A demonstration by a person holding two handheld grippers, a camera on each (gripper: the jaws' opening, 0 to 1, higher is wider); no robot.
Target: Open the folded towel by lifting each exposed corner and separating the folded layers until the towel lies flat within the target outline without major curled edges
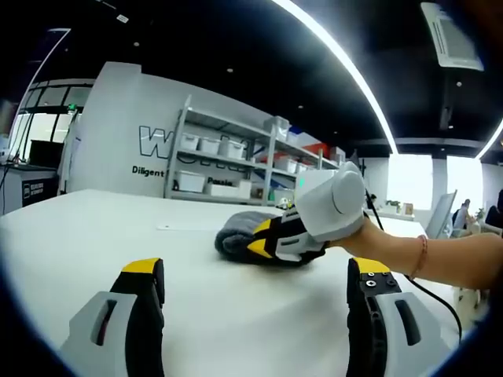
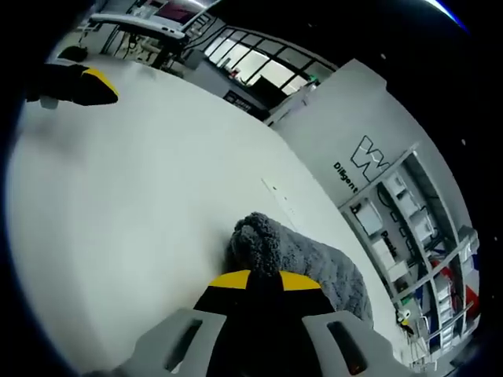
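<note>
**Right fingers pinching the grey towel's near corner, left fingers waiting apart**

I am working on a white worktop (image 1: 94, 228). In the left gripper view, the folded grey towel (image 1: 240, 232) is lying at centre frame, ahead of my left gripper (image 1: 255, 294), whose fingers are standing wide open with bare worktop between them and the cloth. My right gripper (image 1: 295, 232) is reaching in from the right of that frame, touching the towel's right end.

In the right gripper view, the towel (image 2: 314, 263) is stretching from lower centre toward the lower right, its long axis running away from my right gripper (image 2: 259, 281). Those yellow-tipped fingers are sitting closed together at the bunched near corner, which is rising in a lump just above them; I judge they are gripping that corner. The right hand is plainly the nearer one.

Shelving (image 1: 228, 161) with white bins is standing beyond the worktop's far edge. Nothing is blocking the lift. I cannot make out a target outline.
</note>
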